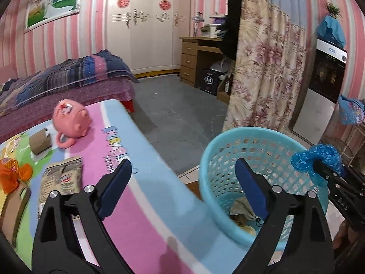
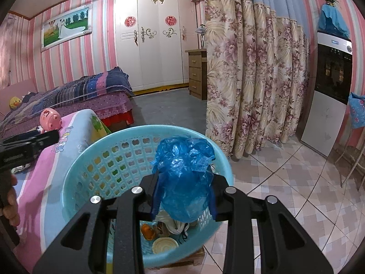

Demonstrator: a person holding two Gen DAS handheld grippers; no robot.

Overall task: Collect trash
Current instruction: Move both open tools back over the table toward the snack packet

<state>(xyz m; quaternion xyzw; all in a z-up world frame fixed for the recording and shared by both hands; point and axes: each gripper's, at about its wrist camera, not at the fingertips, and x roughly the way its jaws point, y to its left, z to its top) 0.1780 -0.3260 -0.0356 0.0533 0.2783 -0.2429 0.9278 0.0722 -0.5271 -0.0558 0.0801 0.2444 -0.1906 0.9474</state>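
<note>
My right gripper (image 2: 185,175) is shut on a crumpled blue plastic bag (image 2: 184,182), which hangs above the light-blue mesh basket (image 2: 75,166). Several scraps lie in the basket's bottom, among them an orange piece (image 2: 148,231) and a round cream lid (image 2: 164,246). In the left wrist view the basket (image 1: 225,137) stands beside the table's edge, and the right gripper (image 1: 319,167) with the blue bag (image 1: 316,158) sits over its right rim. My left gripper (image 1: 182,162) is open and empty, over the table edge and the basket's near left side.
On the colourful tablecloth (image 1: 141,196) lie a pink pig toy (image 1: 70,118), a brown cardboard piece (image 1: 40,141), a printed packet (image 1: 61,178), an orange wrapper (image 1: 13,175) and a cardboard box (image 1: 13,207). A bed (image 1: 68,80), floral curtain (image 1: 264,77) and fridge (image 1: 324,84) stand beyond.
</note>
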